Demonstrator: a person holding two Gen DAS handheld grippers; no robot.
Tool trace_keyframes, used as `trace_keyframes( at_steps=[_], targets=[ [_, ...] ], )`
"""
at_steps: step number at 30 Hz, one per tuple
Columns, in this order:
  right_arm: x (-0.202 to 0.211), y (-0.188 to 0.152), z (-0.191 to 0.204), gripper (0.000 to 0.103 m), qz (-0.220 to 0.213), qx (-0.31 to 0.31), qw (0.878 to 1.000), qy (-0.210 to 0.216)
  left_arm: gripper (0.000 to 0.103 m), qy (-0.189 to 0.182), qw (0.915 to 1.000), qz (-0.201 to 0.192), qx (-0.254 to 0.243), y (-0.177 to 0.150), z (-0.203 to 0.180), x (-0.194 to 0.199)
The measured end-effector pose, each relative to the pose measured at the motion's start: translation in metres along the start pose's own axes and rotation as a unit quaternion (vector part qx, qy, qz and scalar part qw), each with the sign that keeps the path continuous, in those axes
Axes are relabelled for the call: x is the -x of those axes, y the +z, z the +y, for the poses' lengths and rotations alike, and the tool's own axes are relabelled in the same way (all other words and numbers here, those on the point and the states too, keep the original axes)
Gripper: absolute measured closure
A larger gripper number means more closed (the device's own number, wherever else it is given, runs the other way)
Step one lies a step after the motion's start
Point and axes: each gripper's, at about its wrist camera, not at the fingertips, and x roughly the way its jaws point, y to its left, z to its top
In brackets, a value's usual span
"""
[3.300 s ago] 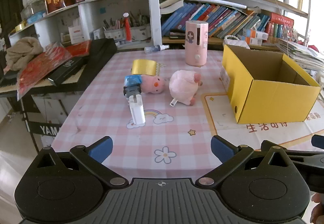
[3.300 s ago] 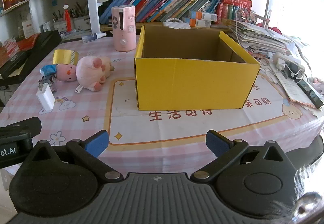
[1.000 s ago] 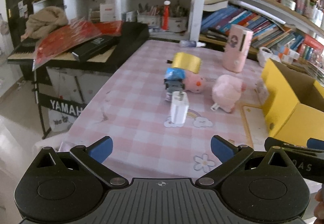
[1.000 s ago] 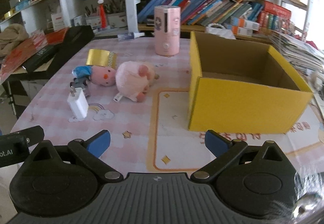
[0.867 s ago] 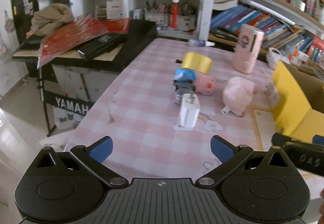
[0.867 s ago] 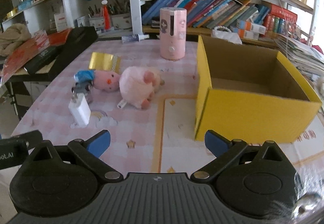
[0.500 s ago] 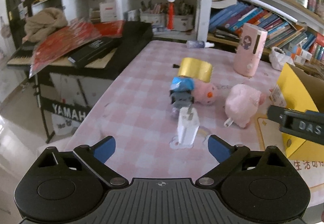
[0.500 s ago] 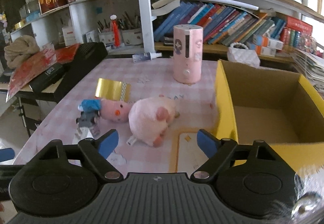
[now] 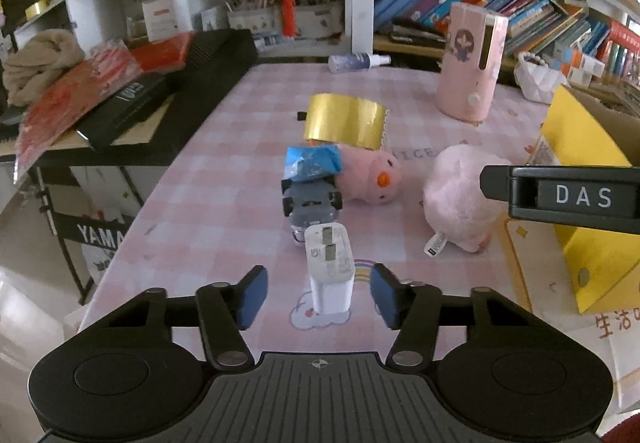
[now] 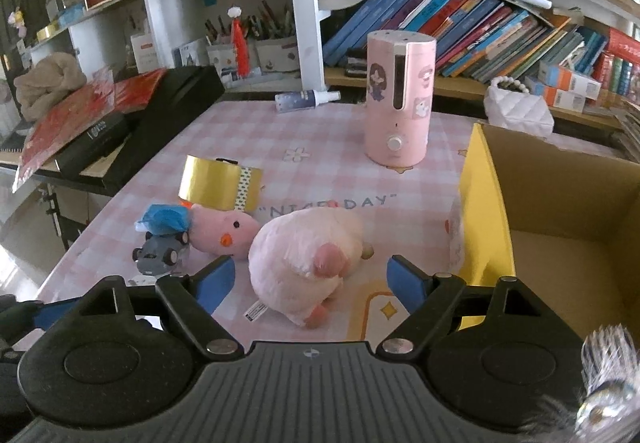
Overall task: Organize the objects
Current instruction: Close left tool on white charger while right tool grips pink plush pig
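Charger: a white plug-in charger (image 9: 329,275) stands upright on the counter (image 9: 216,211), between the two blue pads of the left tool (image 9: 318,297), with a gap on each side.
Left tool: released, jaws spread around the charger and not yet touching it.
Plush toy: a round pink plush (image 10: 302,263) lies on the counter between the pads of the right tool (image 10: 310,281), just beside the box.
Right tool: released, jaws wide on either side of the plush, no squeeze showing.
Other loose things: a small pink duck plush (image 9: 368,177), a grey toy car (image 9: 310,201) with a blue wrapper (image 9: 312,162) on it, and a gold tape roll (image 9: 345,121) sit in a cluster behind the charger.
Box: the yellow cardboard box (image 10: 484,203) stands open at the right; the part of its inside that shows holds nothing.
Progress: by my reading, barely begun. Nothing is packed, two grasps are lined up, and every loose thing is left to move.
Background: a pink humidifier (image 10: 400,99) stands further back, likely not part of the job.
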Motion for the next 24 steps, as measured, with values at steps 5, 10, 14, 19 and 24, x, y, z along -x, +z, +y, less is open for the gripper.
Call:
trace_keyframes(
  at_steps=[5, 10, 14, 19, 24],
  targets=[
    [-0.016, 0.005, -0.001, 0.010, 0.012, 0.010, 1.000, 0.003, 0.061, 0.000, 0.9998, 0.018, -0.002, 0.006, -0.003, -0.023],
    [-0.036, 0.011, -0.004, 0.008, 0.035, 0.001, 0.999, -0.002, 0.072, 0.002, 0.9994, 0.035, -0.006, 0.009, -0.006, -0.042],
    [-0.057, 0.014, -0.007, 0.007, 0.060, -0.021, 0.998, 0.001, 0.077, 0.003, 0.9991, 0.041, -0.008, 0.010, -0.006, -0.050],
    [-0.080, 0.016, -0.010, 0.008, 0.080, -0.044, 0.996, 0.010, 0.078, -0.002, 0.9992, 0.036, -0.014, 0.012, -0.006, -0.052],
    [-0.097, 0.015, -0.011, 0.020, 0.090, -0.053, 0.994, 0.016, 0.078, -0.009, 0.9990, 0.042, -0.010, 0.013, -0.003, -0.051]
  ],
)
